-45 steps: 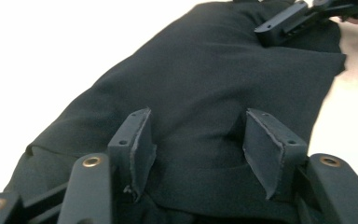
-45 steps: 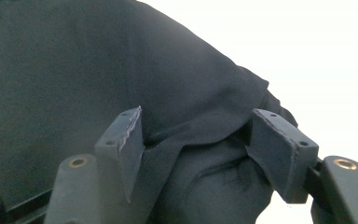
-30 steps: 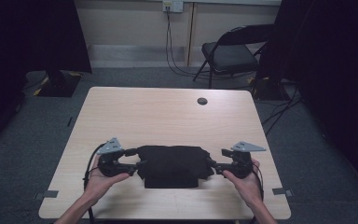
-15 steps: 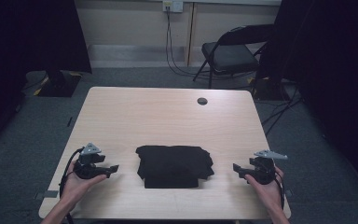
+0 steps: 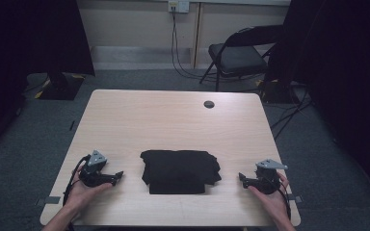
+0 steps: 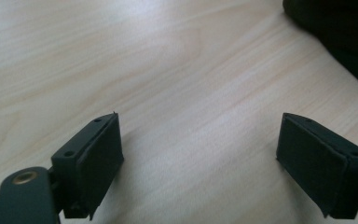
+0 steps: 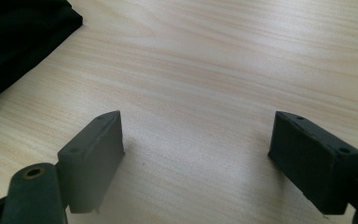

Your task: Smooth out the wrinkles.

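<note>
A folded black cloth [image 5: 180, 171] lies flat near the front middle of the light wooden table [image 5: 173, 125]. My left gripper [image 5: 119, 175] rests low over the table to the cloth's left and points at it. Its jaws have just been opening and stand wide over bare wood. In the left gripper view the gripper [image 6: 200, 154] is open, with the cloth [image 6: 340, 32] at the top right. My right gripper [image 5: 242, 178] is to the right of the cloth, apart from it. It is open [image 7: 198, 154], and the cloth [image 7: 14, 42] lies at the top left.
A small dark round grommet [image 5: 209, 104] sits near the table's far edge. Behind the table stands a black folding chair [image 5: 241, 53], with cables [image 5: 176, 48] running down from a wall outlet. Both hands are close to the table's front corners.
Both grippers have let go of the cloth's sides, moved outward away from it and sunk toward the table. The cloth stays flat in the middle.
</note>
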The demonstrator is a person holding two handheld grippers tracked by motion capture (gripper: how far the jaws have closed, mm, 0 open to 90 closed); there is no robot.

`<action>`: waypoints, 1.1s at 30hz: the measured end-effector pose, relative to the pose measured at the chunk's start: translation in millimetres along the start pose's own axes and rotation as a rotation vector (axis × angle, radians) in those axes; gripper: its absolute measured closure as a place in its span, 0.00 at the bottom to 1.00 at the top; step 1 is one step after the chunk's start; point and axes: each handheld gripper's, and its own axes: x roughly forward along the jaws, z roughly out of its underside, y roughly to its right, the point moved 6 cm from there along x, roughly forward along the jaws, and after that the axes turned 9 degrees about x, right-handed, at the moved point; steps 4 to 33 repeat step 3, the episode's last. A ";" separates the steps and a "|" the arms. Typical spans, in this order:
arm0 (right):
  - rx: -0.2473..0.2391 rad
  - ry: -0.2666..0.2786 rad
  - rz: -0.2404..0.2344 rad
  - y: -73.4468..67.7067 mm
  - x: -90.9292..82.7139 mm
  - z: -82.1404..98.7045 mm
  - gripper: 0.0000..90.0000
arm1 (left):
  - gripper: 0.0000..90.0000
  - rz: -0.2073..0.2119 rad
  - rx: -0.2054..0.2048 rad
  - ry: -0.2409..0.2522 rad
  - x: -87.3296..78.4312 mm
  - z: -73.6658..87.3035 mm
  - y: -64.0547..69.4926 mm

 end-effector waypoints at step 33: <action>-0.006 0.004 0.006 -0.5 -0.2 0.0 0.19 | 0.15 -0.006 -0.006 0.000 0.9 -0.8 0.0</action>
